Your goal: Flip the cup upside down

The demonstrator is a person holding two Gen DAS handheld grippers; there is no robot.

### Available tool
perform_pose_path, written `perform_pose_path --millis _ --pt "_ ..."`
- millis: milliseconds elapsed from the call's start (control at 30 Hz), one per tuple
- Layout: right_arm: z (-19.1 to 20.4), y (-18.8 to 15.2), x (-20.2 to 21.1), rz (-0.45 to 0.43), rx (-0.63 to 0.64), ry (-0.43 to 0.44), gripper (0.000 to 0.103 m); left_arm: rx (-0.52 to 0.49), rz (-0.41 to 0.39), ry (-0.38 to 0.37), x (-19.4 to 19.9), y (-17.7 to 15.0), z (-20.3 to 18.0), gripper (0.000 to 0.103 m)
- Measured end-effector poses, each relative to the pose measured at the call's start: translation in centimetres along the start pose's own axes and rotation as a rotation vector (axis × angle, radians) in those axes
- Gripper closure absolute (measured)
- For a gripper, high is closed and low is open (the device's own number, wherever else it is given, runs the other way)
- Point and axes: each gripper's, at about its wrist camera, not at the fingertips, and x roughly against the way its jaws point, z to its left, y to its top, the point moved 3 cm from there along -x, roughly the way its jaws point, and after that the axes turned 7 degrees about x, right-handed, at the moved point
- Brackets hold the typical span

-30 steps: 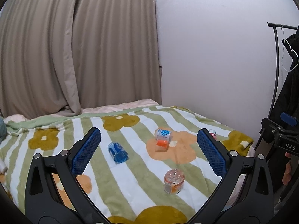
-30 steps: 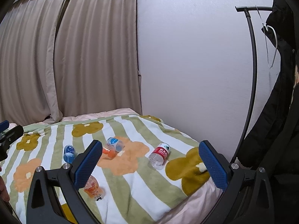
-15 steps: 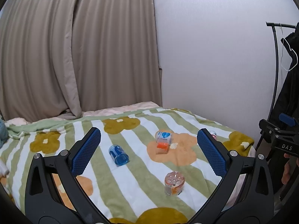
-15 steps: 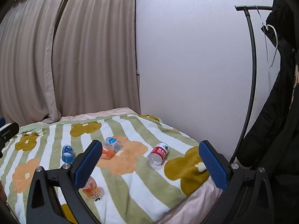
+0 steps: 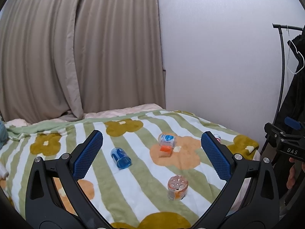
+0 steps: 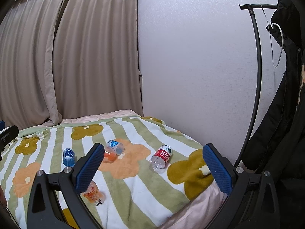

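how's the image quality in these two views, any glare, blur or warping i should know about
Left wrist view: sharp, soft even light, no glare; fisheye bows the coat rack pole, and dark corners frame the picture. Right wrist view: equally sharp and evenly lit; the rack pole curves strongly, and the left finger of the open right gripper hides part of the orange cup.

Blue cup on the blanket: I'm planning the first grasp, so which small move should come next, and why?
Probably ease the left gripper forward and down toward the blue cup. Both grippers are open and hold nothing, well short of the bed, and that cup lies on its side on the striped blanket, apart from the other containers, nearest the left fingers.
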Motion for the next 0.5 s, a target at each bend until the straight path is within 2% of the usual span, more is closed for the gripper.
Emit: perform_pose_path --millis 500 --pt "0.12 0.01 -0.24 0.0 0.007 0.004 0.0 -0.002 -0.012 0.017 0.21 -0.09 0.6 0.0"
